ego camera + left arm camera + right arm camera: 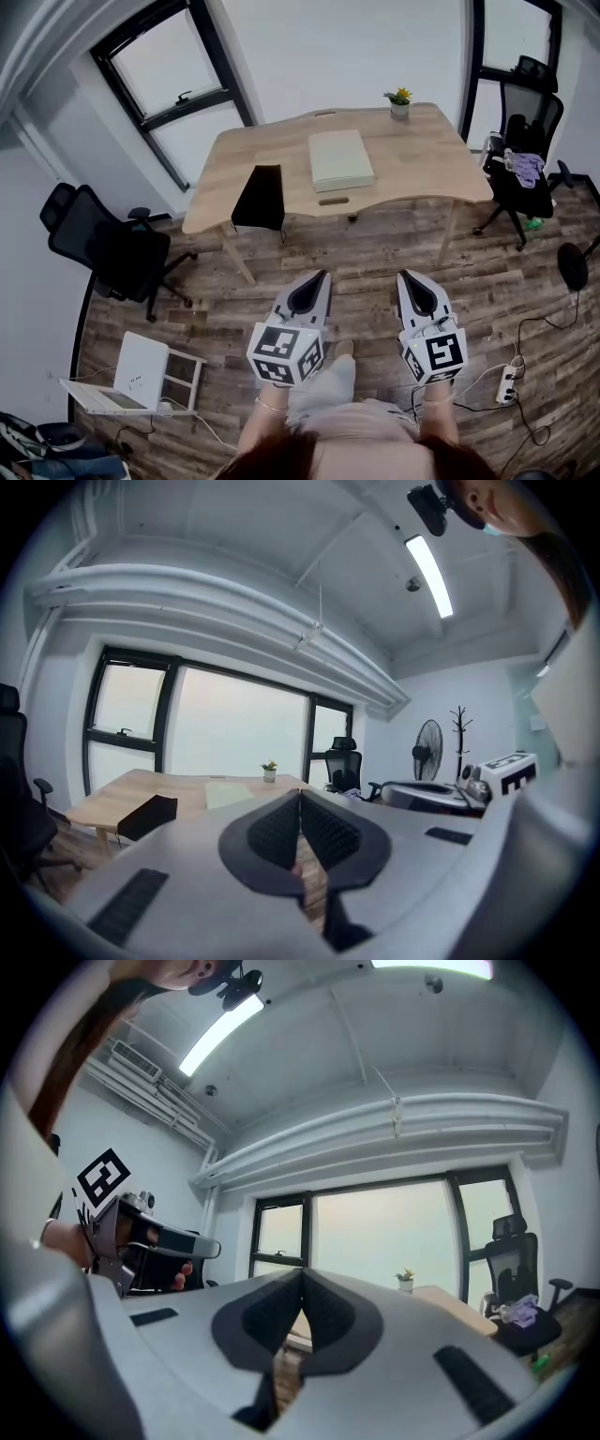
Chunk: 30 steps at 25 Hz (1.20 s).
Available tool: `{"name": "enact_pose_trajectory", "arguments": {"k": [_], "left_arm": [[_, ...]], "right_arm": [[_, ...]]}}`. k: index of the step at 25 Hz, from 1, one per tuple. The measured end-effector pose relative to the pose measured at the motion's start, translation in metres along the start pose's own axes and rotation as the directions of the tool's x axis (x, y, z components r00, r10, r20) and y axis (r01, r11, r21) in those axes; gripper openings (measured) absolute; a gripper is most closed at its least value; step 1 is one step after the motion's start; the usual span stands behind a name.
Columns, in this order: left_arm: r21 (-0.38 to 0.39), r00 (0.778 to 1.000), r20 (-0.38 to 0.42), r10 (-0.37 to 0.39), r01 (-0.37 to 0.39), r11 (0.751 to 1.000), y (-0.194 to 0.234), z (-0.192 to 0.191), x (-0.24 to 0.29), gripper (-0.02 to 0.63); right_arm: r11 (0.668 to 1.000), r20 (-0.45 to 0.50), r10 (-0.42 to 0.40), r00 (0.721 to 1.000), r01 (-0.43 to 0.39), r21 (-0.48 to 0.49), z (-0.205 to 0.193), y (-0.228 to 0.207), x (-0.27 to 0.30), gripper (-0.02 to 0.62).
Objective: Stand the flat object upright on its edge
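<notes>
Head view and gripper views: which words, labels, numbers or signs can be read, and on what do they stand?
None can be read.
Cubes on left gripper and right gripper: black-and-white square markers, no letters.
Mark on white panel, lower left: too small to read.

Office: wooden desk, swivel chairs, laptop, large windows.

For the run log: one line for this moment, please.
left gripper: shut, empty | right gripper: shut, empty | flat object: lying flat on desk, untouched
</notes>
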State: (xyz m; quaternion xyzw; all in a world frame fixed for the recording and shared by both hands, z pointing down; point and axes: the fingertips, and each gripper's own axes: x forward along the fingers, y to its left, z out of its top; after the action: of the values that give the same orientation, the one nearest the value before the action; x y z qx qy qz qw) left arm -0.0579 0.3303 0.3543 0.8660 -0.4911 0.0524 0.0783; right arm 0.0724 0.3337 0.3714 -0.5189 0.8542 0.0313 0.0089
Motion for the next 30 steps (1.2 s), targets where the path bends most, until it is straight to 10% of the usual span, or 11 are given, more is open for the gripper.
{"name": "enact_pose_trajectory", "arguments": {"k": [30], "left_arm": [[0.003,0.996,-0.038,-0.081,0.082,0.997,0.132,0.028,0.138,0.011]], "right_arm": [[0.999,-0.051,-0.037,0.998,0.036,-0.010,-0.007,-0.046,0.194,0.000]]}}
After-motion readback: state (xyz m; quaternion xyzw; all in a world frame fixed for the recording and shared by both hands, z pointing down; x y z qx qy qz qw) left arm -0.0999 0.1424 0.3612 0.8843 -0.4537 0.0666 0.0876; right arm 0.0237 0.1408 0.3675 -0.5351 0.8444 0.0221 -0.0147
